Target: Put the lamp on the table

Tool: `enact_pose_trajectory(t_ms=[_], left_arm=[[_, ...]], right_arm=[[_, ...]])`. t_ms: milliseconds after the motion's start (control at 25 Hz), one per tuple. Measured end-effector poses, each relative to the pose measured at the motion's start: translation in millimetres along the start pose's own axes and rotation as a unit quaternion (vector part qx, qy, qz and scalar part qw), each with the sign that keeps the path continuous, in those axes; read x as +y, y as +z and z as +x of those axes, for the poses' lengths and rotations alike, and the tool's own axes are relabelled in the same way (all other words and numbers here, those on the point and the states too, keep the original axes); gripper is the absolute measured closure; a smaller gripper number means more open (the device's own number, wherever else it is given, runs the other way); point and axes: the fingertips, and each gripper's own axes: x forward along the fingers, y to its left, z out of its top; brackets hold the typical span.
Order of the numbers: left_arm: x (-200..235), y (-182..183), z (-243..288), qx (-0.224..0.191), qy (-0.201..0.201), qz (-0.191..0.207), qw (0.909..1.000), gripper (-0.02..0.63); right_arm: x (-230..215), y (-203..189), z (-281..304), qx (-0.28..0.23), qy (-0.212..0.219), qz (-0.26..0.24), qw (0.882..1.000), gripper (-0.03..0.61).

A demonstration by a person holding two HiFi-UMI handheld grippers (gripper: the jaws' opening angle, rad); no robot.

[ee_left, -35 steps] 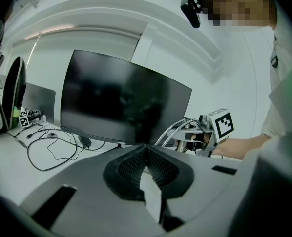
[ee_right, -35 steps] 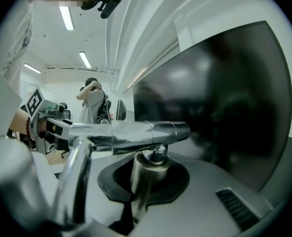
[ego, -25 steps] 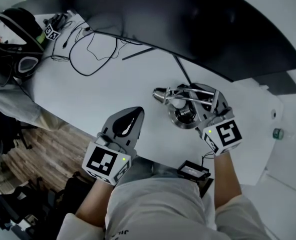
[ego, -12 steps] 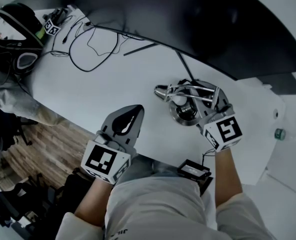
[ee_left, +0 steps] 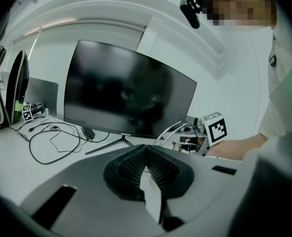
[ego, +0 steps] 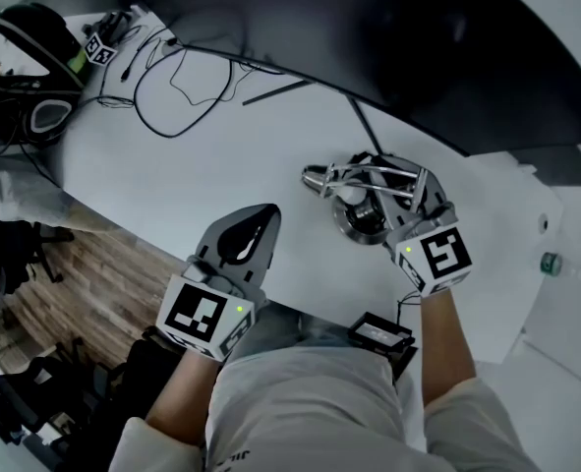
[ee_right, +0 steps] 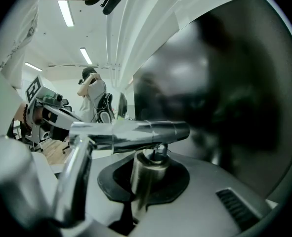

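Observation:
A chrome lamp (ego: 357, 179) with a round base (ego: 359, 224) stands on the white table (ego: 221, 170), in front of the monitor's stand. My right gripper (ego: 393, 207) is shut on its upright stem, which shows between the pads in the right gripper view (ee_right: 145, 174) under the lamp's horizontal tube (ee_right: 136, 131). My left gripper (ego: 258, 226) is shut with nothing in it and hovers near the table's front edge, left of the lamp. From the left gripper (ee_left: 146, 163) the lamp (ee_left: 171, 133) appears ahead to the right.
A big dark curved monitor (ego: 388, 37) spans the back of the table. Black cables (ego: 177, 91) loop at the back left, beside a headset (ego: 34, 62). A small black box (ego: 378, 334) hangs at the front edge. A person (ee_right: 94, 95) stands far off.

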Motion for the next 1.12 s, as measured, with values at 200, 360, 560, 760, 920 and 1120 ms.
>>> enact_pose_trajectory(t_ms=[200,360,560,760,920,1120], left_arm=[[-3.1,0.4,2.3,0.000,-0.004,0.001,1.0000,0.611],[-3.7,0.4,0.3,0.000,-0.002,0.002,1.0000,0.611],[-4.5,-0.5,-1.9,0.000,-0.001,0.002,1.0000,0.611],[-10.2,-1.5,-2.7,-0.001,-0.002,0.003,1.0000,0.611],[-14.2,-3.8,-5.4,0.001,-0.003,0.004,1.0000,0.611],[-16.5,-4.7,-8.7,0.000,-0.002,0.004,1.0000,0.611]], right_arm=[[4.0,-1.1,-1.7,-0.005,-0.008,-0.008,1.000,0.546],[11.2,-2.1,-3.2,-0.007,-0.008,-0.028,1.000,0.546],[16.6,-3.2,-5.0,-0.014,-0.013,-0.034,0.999,0.545],[19.2,-5.2,-9.6,-0.021,-0.016,-0.038,0.999,0.545],[22.2,-5.7,-13.3,-0.031,-0.018,-0.044,0.998,0.545],[24.9,-6.7,-17.2,-0.040,-0.025,-0.042,0.998,0.545]])
